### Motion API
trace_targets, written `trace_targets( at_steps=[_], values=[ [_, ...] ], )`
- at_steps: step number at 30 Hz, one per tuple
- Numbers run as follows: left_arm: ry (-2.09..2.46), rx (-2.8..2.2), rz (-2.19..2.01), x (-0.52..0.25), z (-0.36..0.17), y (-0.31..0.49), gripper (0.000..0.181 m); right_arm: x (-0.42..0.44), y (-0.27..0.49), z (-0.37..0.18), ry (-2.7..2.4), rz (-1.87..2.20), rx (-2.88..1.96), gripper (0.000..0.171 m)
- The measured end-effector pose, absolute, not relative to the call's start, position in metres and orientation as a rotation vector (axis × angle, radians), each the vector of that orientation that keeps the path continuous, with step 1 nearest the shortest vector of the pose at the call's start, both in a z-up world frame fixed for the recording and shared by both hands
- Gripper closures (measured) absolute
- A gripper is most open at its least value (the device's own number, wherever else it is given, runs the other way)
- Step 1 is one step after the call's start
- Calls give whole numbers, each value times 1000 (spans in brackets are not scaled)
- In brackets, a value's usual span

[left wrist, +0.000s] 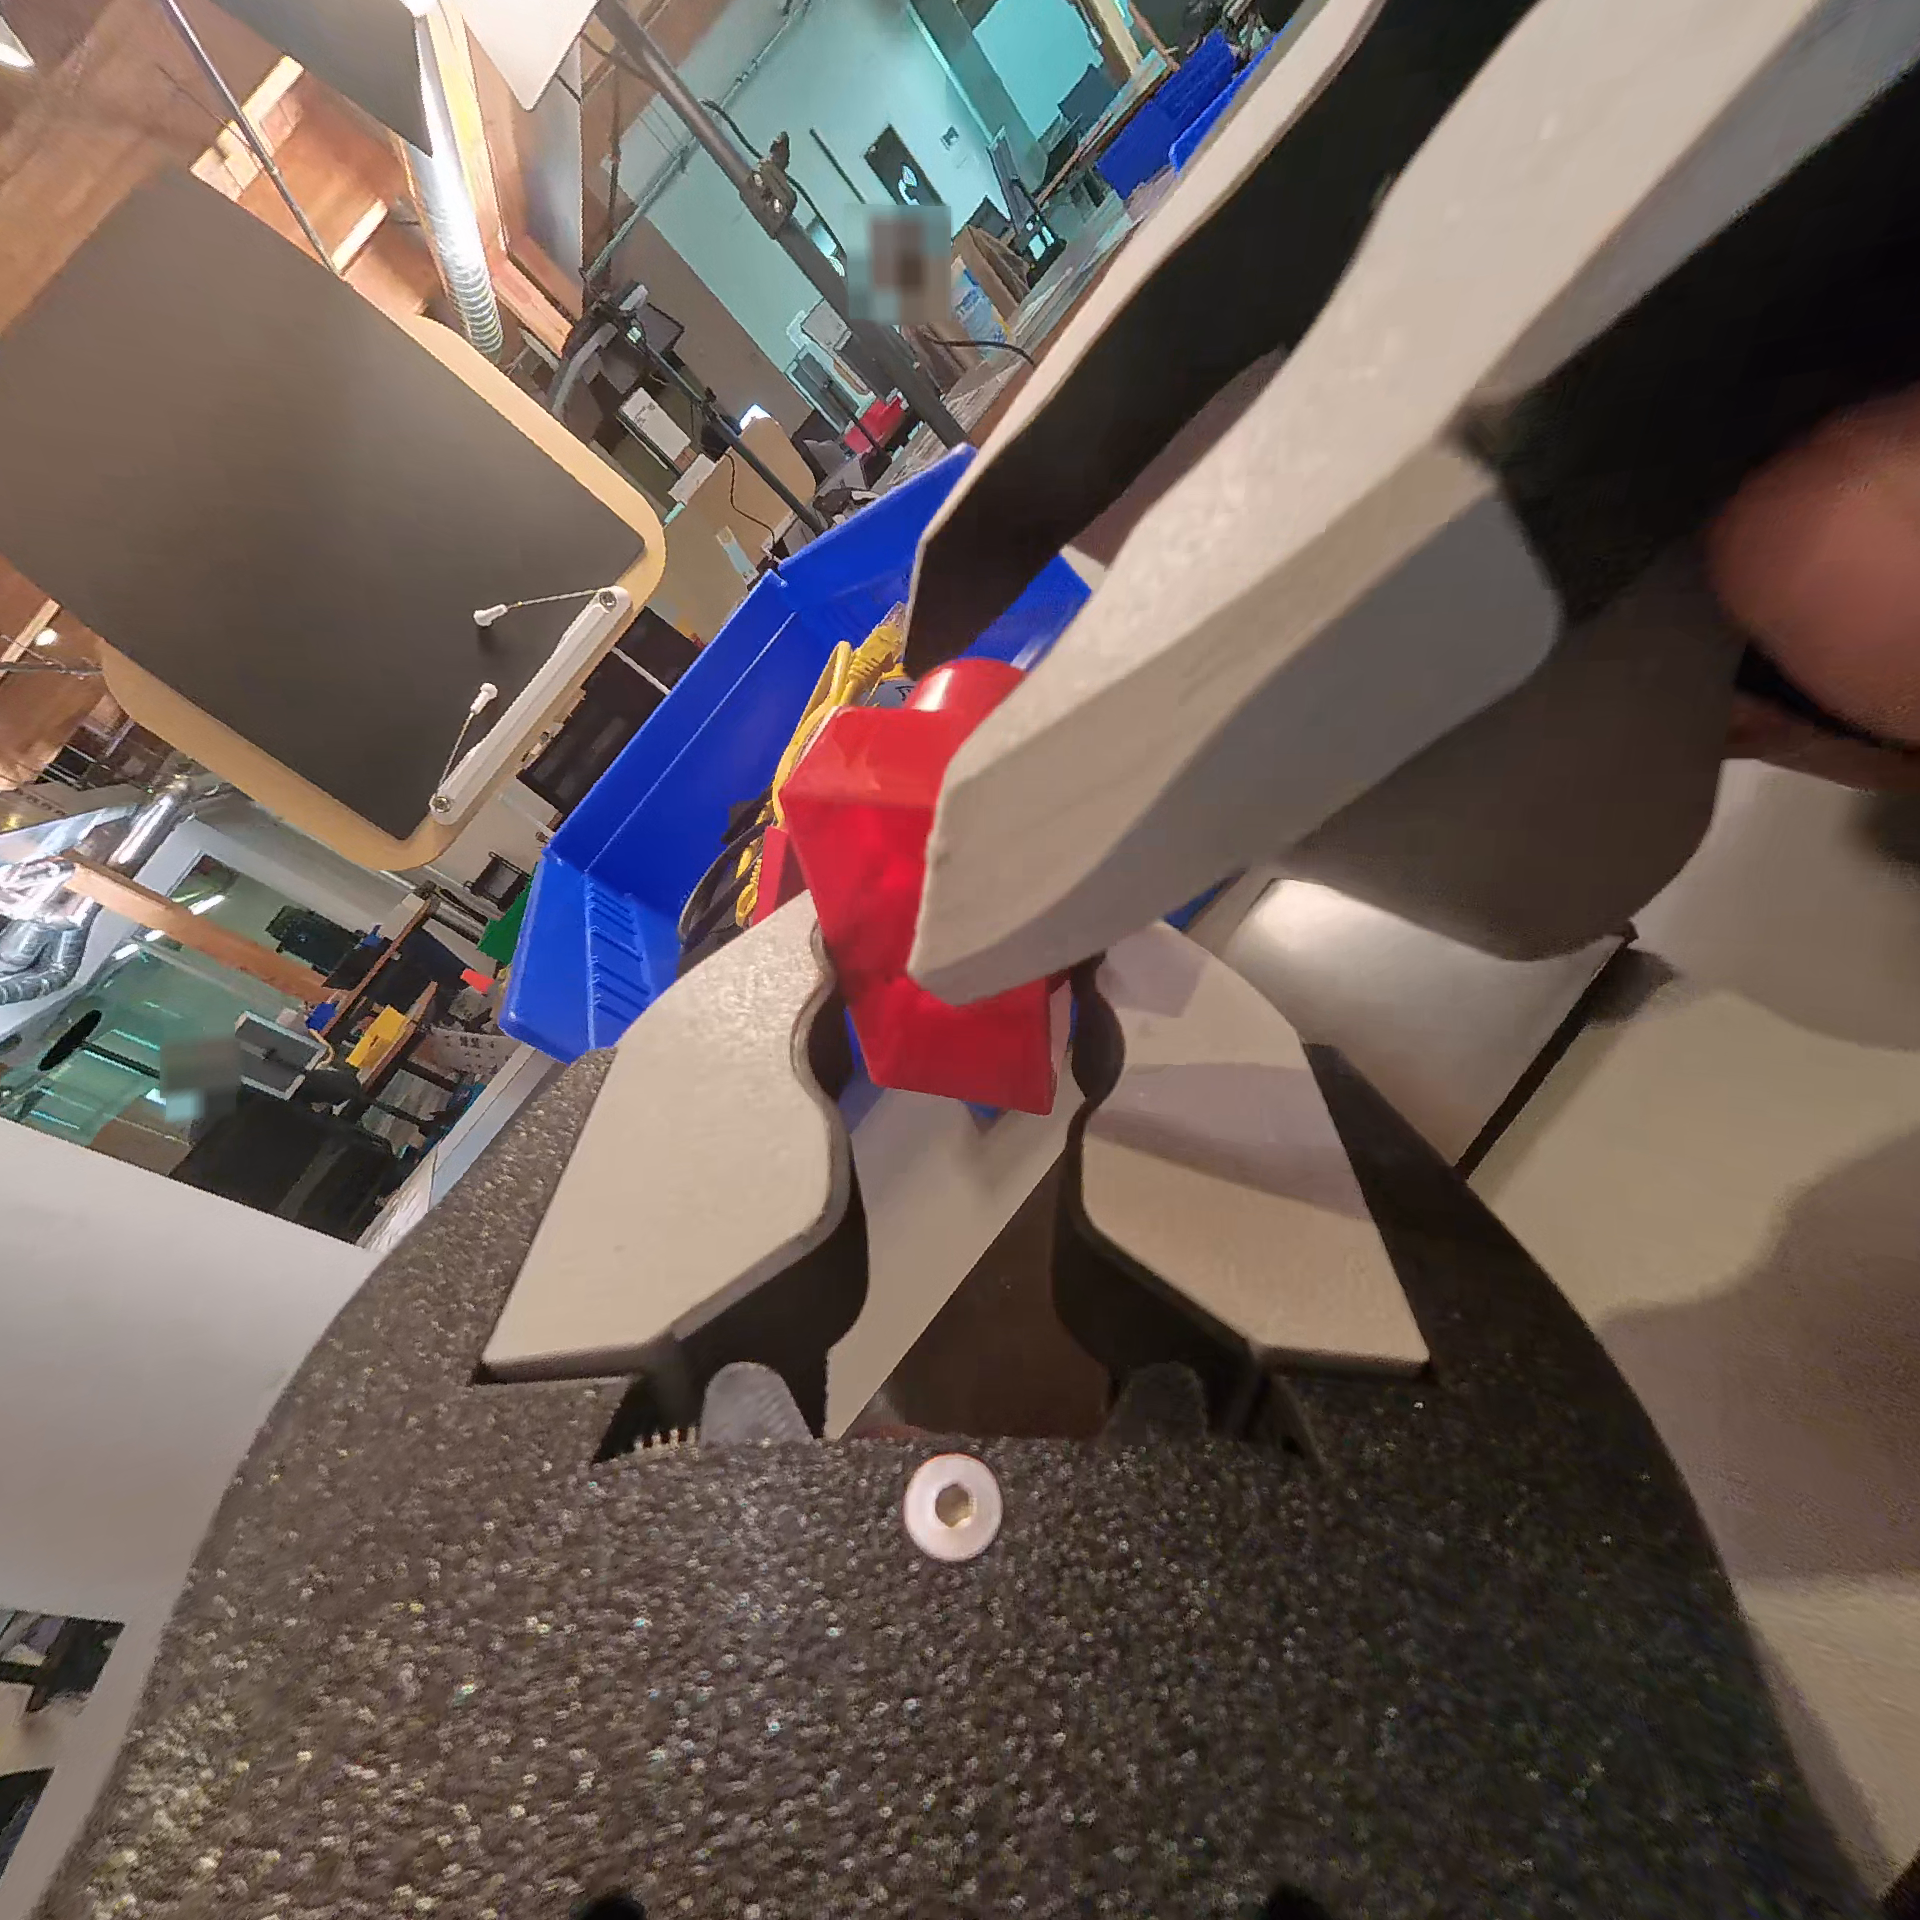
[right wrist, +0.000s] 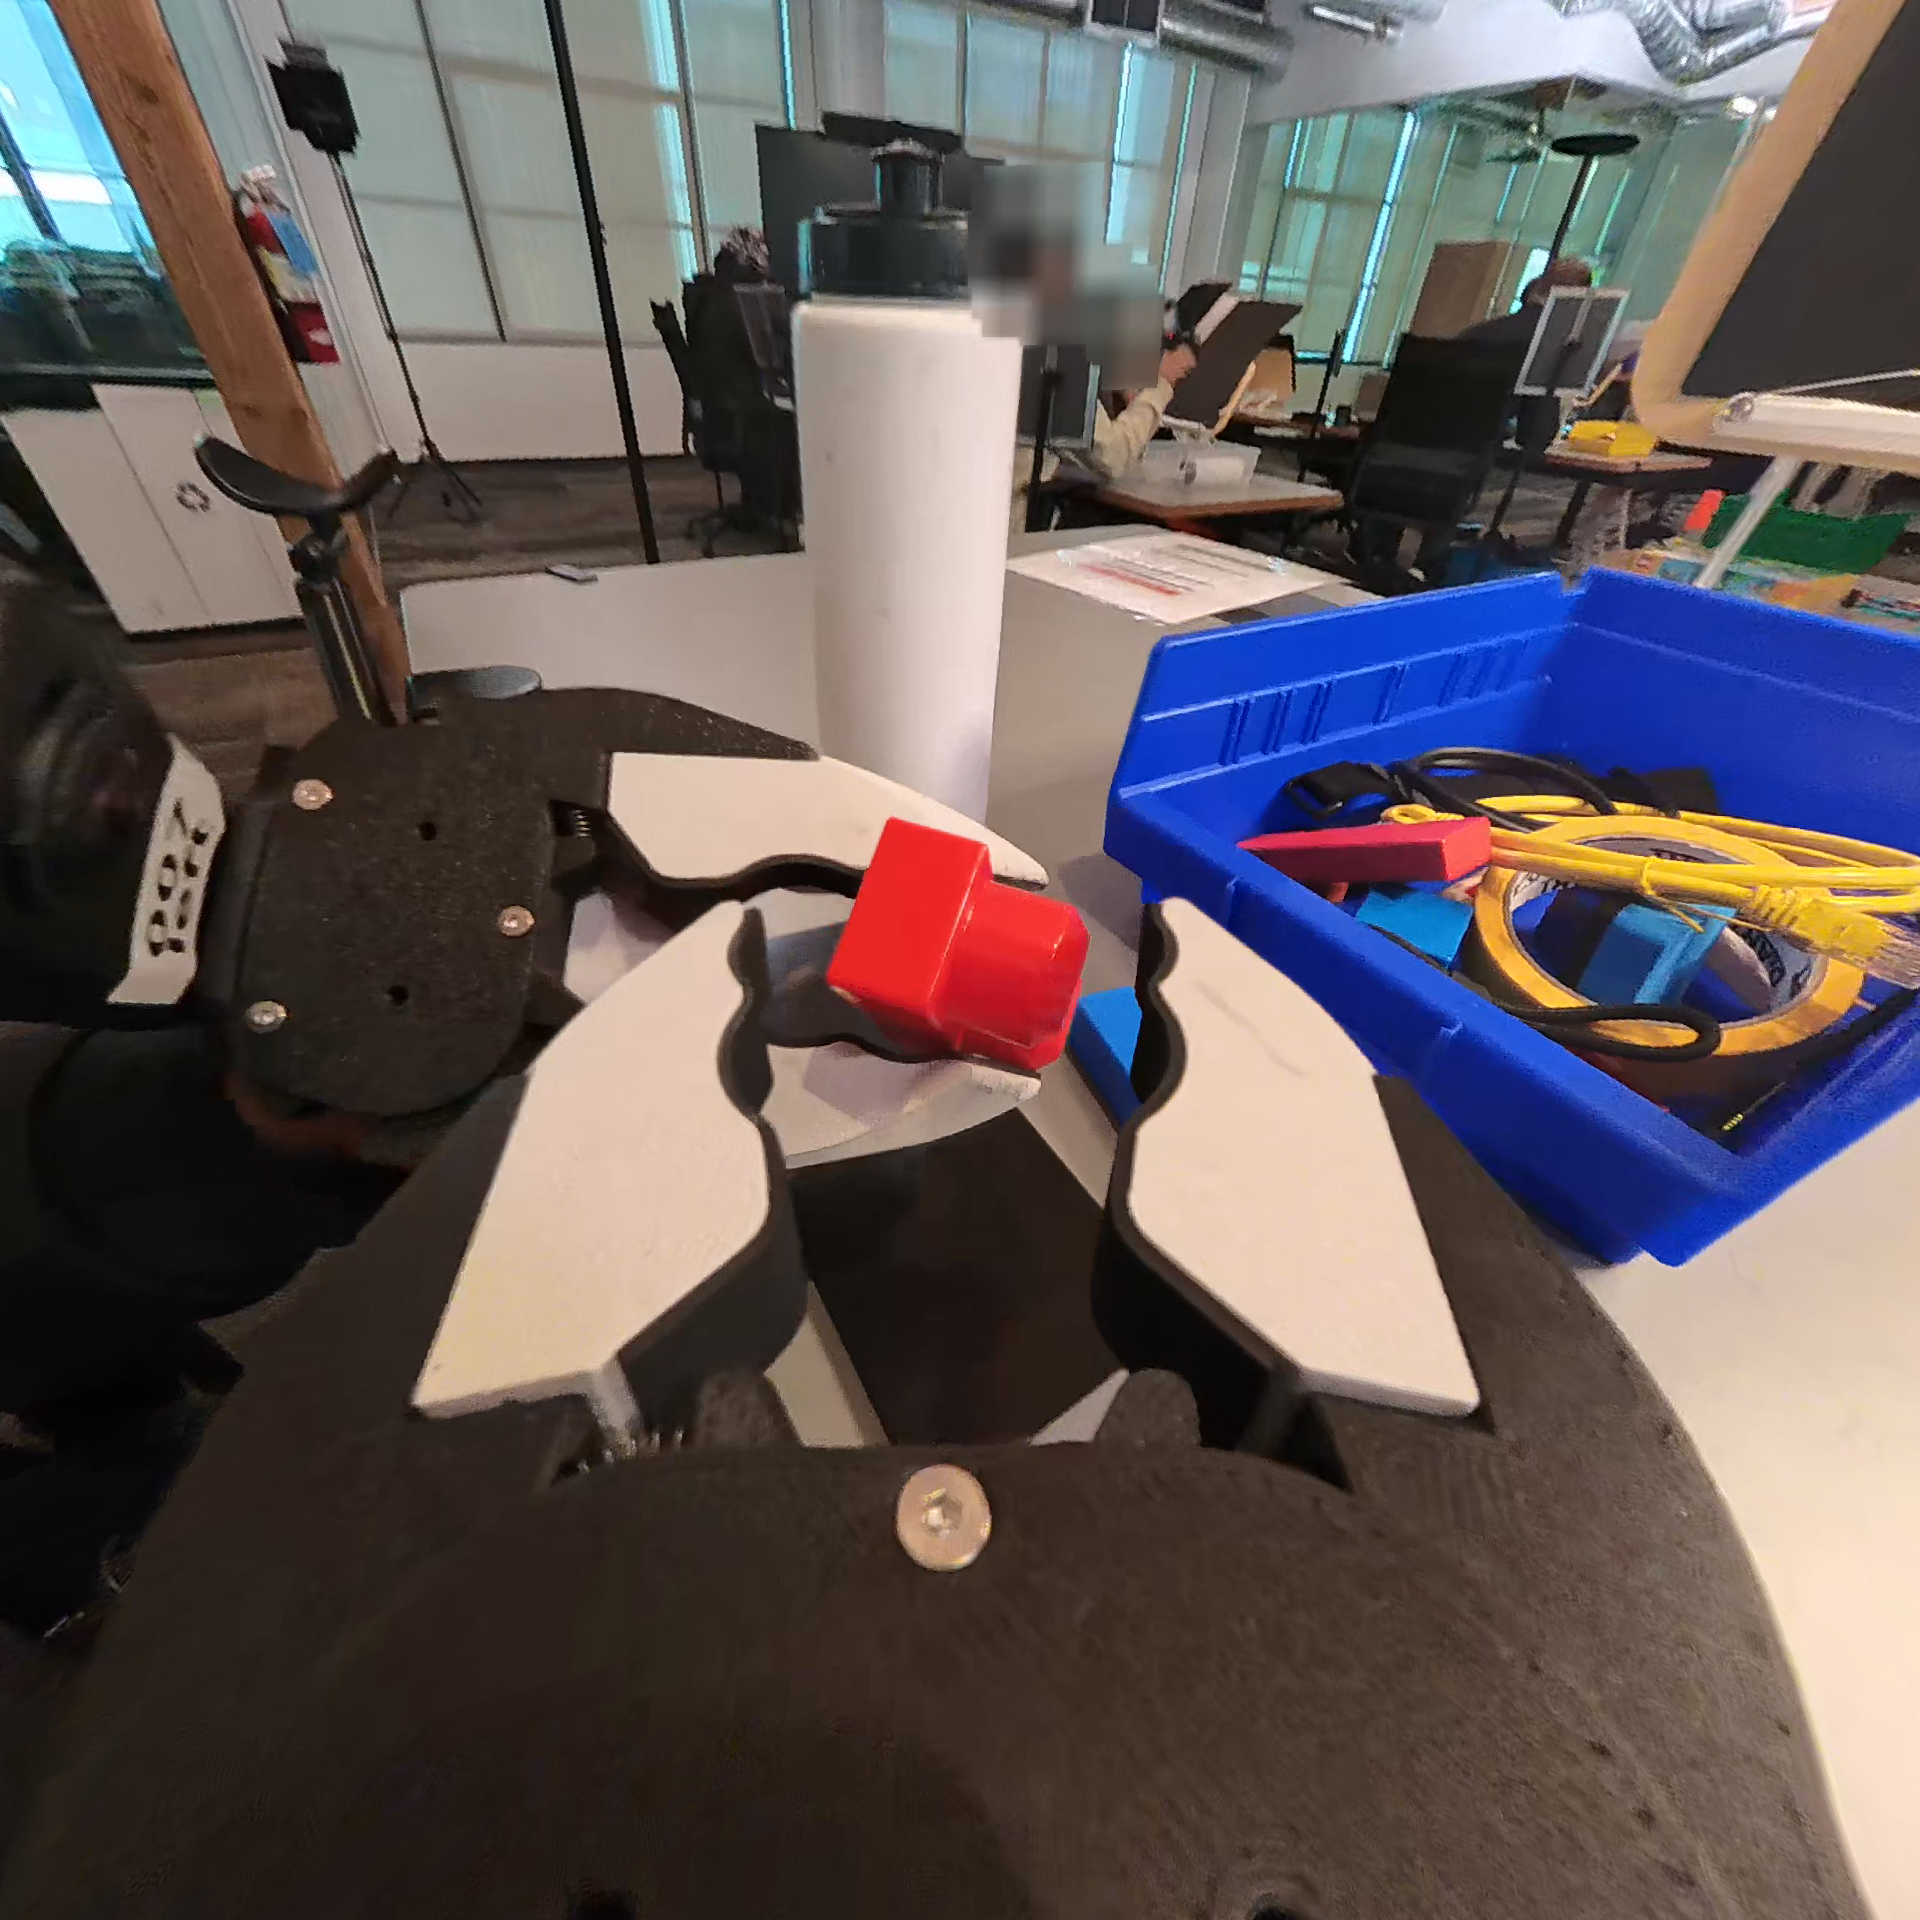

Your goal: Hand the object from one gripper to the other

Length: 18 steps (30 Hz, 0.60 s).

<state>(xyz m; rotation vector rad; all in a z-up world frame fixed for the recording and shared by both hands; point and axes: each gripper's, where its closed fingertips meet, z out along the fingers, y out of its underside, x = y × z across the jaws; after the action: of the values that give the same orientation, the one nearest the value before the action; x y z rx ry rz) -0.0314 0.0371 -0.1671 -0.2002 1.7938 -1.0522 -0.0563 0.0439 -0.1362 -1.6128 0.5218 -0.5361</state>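
A red plastic block (right wrist: 956,966) with a narrower stub end is held in the air above the white table. My left gripper (left wrist: 945,1003) is shut on it; in the right wrist view this gripper (right wrist: 1034,971) comes in from the left, with one finger above the block and one below. My right gripper (right wrist: 951,925) is open, its fingers (right wrist: 644,1091) standing on either side of the block with gaps on both sides. In the left wrist view the block (left wrist: 873,831) shows between my own fingertips, and the right gripper (left wrist: 935,779) reaches in from the upper right around it.
A blue bin (right wrist: 1351,707) stands at the right and holds a yellow cable, a tape roll and red and blue blocks. A small blue block (right wrist: 1107,1029) lies on the table beside it. A tall white bottle (right wrist: 904,540) with a black lid stands behind the grippers. Less than 4 cm separates the two grippers' tips.
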Motion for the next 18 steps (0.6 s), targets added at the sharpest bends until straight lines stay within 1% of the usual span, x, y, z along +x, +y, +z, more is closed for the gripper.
trace_targets(
  at_steps=[7, 18],
  values=[
    [1791, -188, -1051, -32, -167, 36, 141, -53, 47, -143, 541, -547, -1661, 117],
    [1758, -155, -1049, -36, -165, 35, 140, -53, 49, -146, 545, -534, -1690, 120]
  ],
)
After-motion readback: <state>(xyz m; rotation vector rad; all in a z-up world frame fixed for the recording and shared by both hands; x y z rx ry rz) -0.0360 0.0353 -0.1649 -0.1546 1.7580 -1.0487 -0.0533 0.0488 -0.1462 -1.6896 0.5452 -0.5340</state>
